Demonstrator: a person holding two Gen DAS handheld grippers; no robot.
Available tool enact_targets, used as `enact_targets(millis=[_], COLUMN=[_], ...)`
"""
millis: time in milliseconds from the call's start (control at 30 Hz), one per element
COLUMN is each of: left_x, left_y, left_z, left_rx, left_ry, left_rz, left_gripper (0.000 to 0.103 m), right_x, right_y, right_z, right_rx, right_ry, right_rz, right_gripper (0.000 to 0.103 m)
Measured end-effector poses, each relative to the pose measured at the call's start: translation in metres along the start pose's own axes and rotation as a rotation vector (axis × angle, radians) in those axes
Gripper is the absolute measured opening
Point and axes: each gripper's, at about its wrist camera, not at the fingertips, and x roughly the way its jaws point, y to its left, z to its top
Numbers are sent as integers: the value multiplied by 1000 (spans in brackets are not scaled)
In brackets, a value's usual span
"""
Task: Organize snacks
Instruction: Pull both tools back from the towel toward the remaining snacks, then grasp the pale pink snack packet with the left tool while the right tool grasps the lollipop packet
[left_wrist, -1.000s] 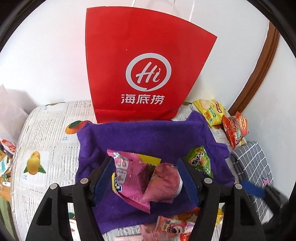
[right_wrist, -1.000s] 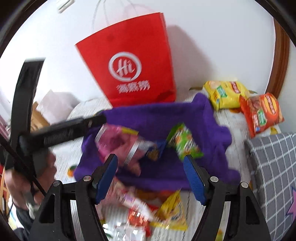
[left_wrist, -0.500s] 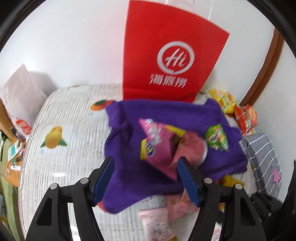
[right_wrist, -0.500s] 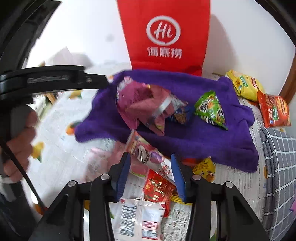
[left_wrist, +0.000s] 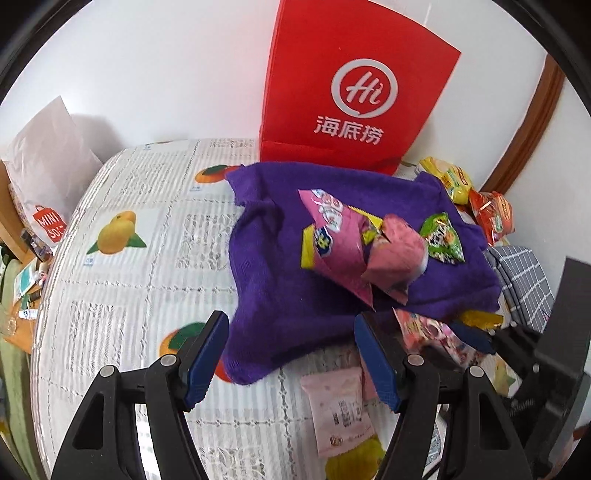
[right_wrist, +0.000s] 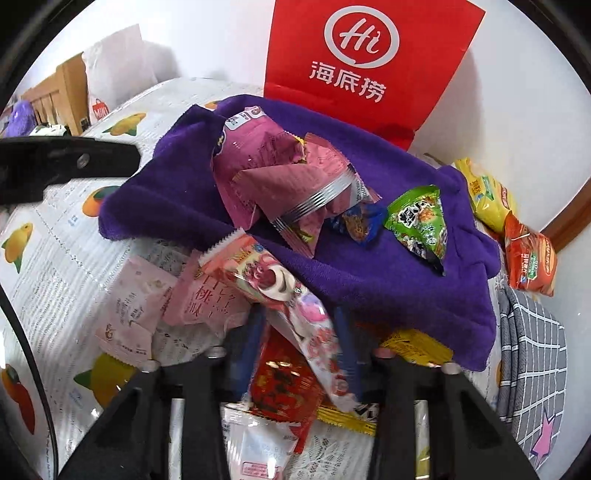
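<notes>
We noted the counter (left_wrist: 122, 280), covered in a white fruit-printed cloth, with a tall red paper bag (right_wrist: 373, 59) standing at its far edge against the wall. In front of the bag lay a rumpled purple towel (right_wrist: 388, 280), carrying a large pink crinkled packet (right_wrist: 280, 177) and a small green triangular packet (right_wrist: 421, 221).

The task's thing of the moment, by our judgement, was the long pink strawberry-print wrapper (right_wrist: 273, 284). It lay at the towel's near edge, one end resting on the towel, its long axis running from far-left to near-right, straight into the right tool (right_wrist: 301, 354). That tool's blue fingers were drawn close on either side of the wrapper's near end and appeared to be gripping it; blur prevented certainty on firm contact.

The left tool (left_wrist: 291, 354) stood wide open and empty, over the towel's near-left corner, with the wrapper off to its right. The right tool was plainly the nearer. We judged the wrapper should lift along its length, towards the towel.
</notes>
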Motion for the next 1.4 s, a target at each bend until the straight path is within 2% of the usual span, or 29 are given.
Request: enact_targets(millis=[100, 267, 533, 700, 833, 1100, 1267, 1400], left_x=[-2, -8, -19, -19, -14, 2, 26, 31], left_y=[2, 12, 24, 20, 9, -22, -33, -37], left_z=[-8, -18, -41, -62, -78, -90, -91, -87], left_rx=[0, -21, -50, -46, -43, -35, -54, -52], left_ry=[7, 13, 24, 53, 80, 102, 128, 78], left_rz=[-7, -6, -15, -54, -73, -95, -51, -15], left_gripper=[69, 69, 69, 69, 69, 69, 68, 67], right_x=[-9, -33, -78, -99, -108, -95, -66, -51], right_y=[-4, -3, -8, -17, -30, -47, -56, -62], right_z=[-1, -4, -8, -27, -55, -106, -129, -140], right_rx=[33, 62, 180, 239, 303, 355, 395, 419], right_ry=[-17, -68, -121, -134, -132, -70, 34, 49], right_rz=[45, 49, 133, 156, 186, 142, 152, 163], right_gripper=[18, 18, 18, 18, 18, 18, 19, 19])
